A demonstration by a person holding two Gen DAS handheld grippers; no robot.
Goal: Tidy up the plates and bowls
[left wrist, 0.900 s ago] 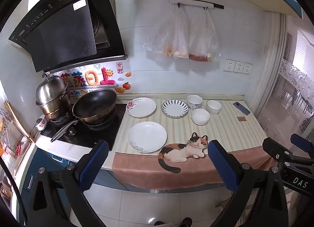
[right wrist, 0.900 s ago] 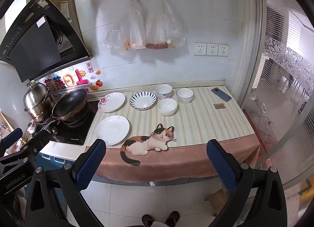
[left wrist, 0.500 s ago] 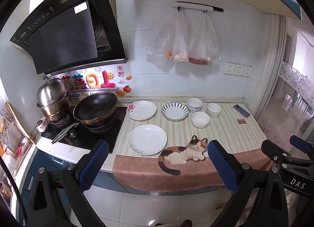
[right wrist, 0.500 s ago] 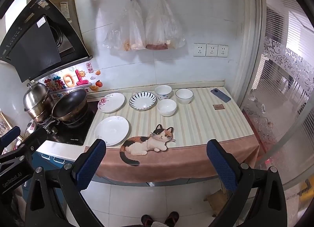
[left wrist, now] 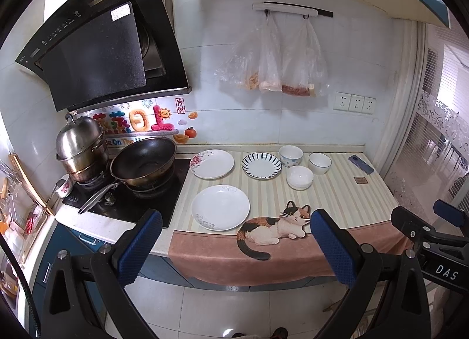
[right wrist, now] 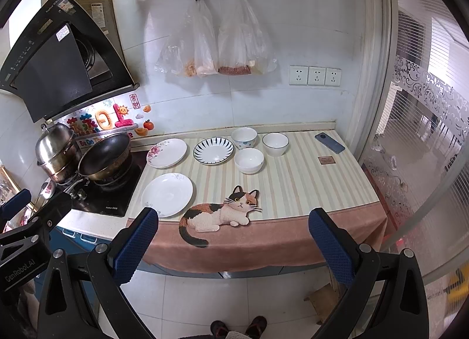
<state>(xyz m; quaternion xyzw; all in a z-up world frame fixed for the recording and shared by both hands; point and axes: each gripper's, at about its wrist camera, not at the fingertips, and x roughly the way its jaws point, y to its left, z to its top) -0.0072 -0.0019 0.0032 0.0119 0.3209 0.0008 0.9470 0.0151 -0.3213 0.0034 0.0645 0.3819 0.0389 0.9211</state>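
Grippers first: left gripper (left wrist: 234, 236) has its jaws spread wide with nothing between them, held back from the counter edge; right gripper (right wrist: 233, 233) is the same, wide apart and empty.

Left to right on the striped mat (right wrist: 307, 186): wok (right wrist: 105, 157) on the stove, then the floral plate (right wrist: 167, 152) at the back and the plain white plate (right wrist: 167, 194) in front of it, near the counter edge. Next the blue-striped plate (right wrist: 213, 150), then the dotted bowl (right wrist: 244, 137), the plain bowl (right wrist: 249, 160) just in front of it, and the rimmed bowl (right wrist: 275, 143). A phone (right wrist: 329, 142) lies far right.

Risks, as judged: plates lie flat, so a pad may fail to get under a rim and skid it toward the wok or off the edge. Glazed bowls could slip from a shallow pinch. Bowls stand close; reaching one may knock its neighbour.

Count: plates 3, bowls 3, all apart, none stacked yet.
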